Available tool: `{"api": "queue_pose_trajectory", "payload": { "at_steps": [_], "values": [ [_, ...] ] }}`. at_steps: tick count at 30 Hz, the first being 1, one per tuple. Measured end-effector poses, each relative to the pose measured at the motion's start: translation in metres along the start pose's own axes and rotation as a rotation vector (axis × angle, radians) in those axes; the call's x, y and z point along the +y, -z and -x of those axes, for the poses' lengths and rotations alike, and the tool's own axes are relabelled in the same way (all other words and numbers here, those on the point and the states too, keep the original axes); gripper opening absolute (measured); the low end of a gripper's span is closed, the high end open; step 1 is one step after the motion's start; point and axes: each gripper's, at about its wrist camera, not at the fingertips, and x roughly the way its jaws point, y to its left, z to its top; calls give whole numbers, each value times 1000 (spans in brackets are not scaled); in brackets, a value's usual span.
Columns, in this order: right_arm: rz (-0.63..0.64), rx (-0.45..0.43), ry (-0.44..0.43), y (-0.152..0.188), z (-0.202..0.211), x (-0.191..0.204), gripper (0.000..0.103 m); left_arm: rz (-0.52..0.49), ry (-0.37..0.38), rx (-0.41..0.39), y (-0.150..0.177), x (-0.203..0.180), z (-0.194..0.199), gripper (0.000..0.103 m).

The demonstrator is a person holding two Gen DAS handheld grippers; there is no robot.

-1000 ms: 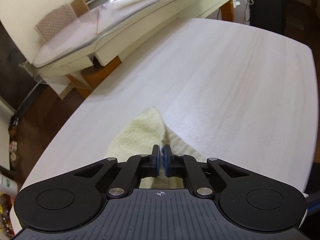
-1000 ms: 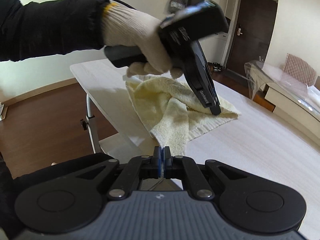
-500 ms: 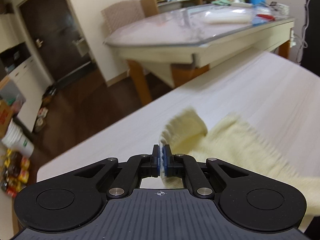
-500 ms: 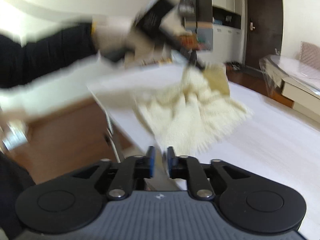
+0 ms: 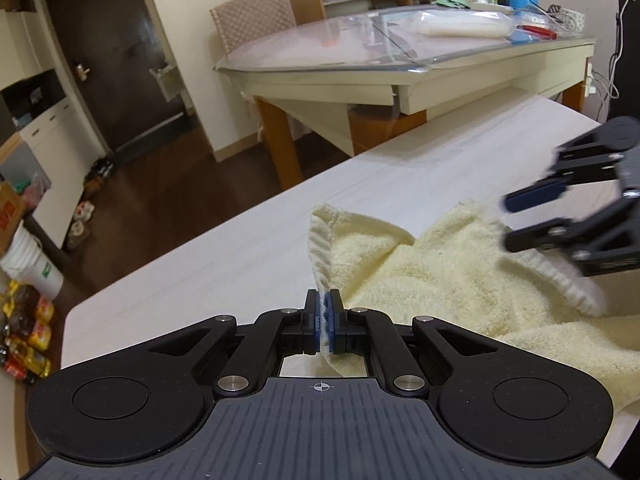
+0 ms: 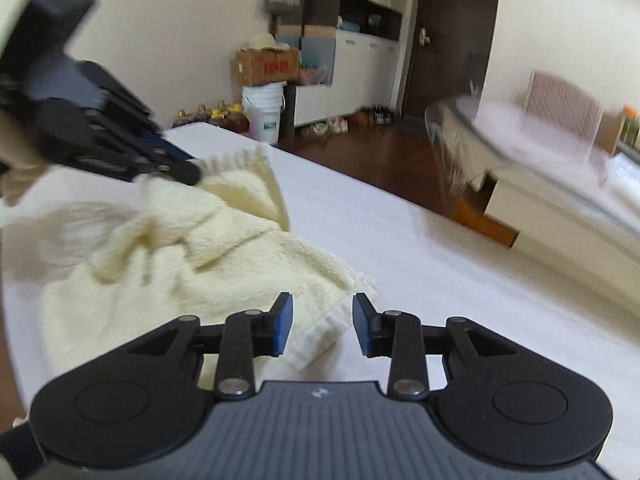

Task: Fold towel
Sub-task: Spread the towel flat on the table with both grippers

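A pale yellow towel [image 5: 432,272] lies crumpled on the white table [image 5: 240,248]. My left gripper [image 5: 325,322] is shut on the towel's ribbed hem, near a corner that stands up in front of it. In the right wrist view the towel [image 6: 208,256] spreads to the left. My right gripper [image 6: 322,324] is open, its jaws on either side of a ribbed towel corner [image 6: 332,322] without closing on it. The left gripper also shows in the right wrist view [image 6: 188,170], pinching the far corner. The right gripper shows in the left wrist view [image 5: 516,220], open over the towel.
A second table [image 5: 400,64] under a clear cover stands beyond the white one, with a chair [image 5: 252,20] behind it. A white bucket [image 6: 264,110], a cardboard box [image 6: 266,65] and bottles [image 6: 216,114] sit on the floor past the table's far edge.
My right gripper has let go of the towel and opened wide, then dropped to a towel corner on the table. My left gripper swung round and lifted its corner while staying shut.
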Motion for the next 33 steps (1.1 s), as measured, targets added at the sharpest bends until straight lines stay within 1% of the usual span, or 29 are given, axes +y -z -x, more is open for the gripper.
{"api": "queue_pose_trajectory", "payload": {
  "at_steps": [2,3,5,6,7,9,10,12,14,16,17,18,20,22,23,25,26,28,29,30,31,32,33],
  "values": [
    [10,15,9,-3,-14,0,37,3,-8,-5,0,1,-2,4],
    [33,20,15,-5,-15,3,36,4,-10,-6,0,2,-2,4],
    [83,41,47,-6,-14,8,37,15,-40,-6,1,7,-4,4],
    [147,55,105,-2,-10,11,37,20,-46,-5,2,8,-5,4],
    [171,60,133,1,-7,11,37,27,-52,-2,3,11,-5,4],
    [184,69,174,9,1,7,37,44,-65,5,6,17,-7,4],
    [175,74,206,15,7,-2,37,53,-68,9,7,19,-8,4],
    [161,83,256,22,13,-14,37,63,-60,11,9,19,-9,4],
    [158,93,324,27,17,-23,40,54,-47,11,9,12,-12,4],
    [160,104,404,33,18,-30,39,25,-68,12,8,4,-15,4],
    [168,115,431,35,17,-32,38,17,-61,17,7,0,-17,4],
    [149,107,433,37,19,-38,36,17,-55,17,7,-1,-18,4],
    [57,37,373,36,36,-42,36,16,-73,13,6,-2,-18,4],
    [21,3,328,36,51,-40,36,22,-103,16,6,2,-17,4],
    [13,-4,319,36,54,-41,36,22,-129,28,6,5,-18,4],
    [-29,-25,239,41,69,-32,36,18,-187,61,8,11,-20,4],
    [-37,-30,218,44,73,-29,38,26,-192,89,12,15,-21,4],
    [-38,-40,172,43,81,-16,38,45,-173,107,17,18,-18,5],
    [-38,-45,155,44,84,-12,39,59,-159,109,21,20,-14,9],
    [-42,-50,140,46,88,-6,40,65,-152,110,22,21,-11,11],
    [-45,-56,116,47,92,0,40,72,-153,104,24,22,-7,15],
    [-48,-62,100,46,92,1,40,87,-164,87,26,24,0,16],
    [-54,-72,64,47,96,5,40,95,-169,77,27,26,4,16]
  ]
}}
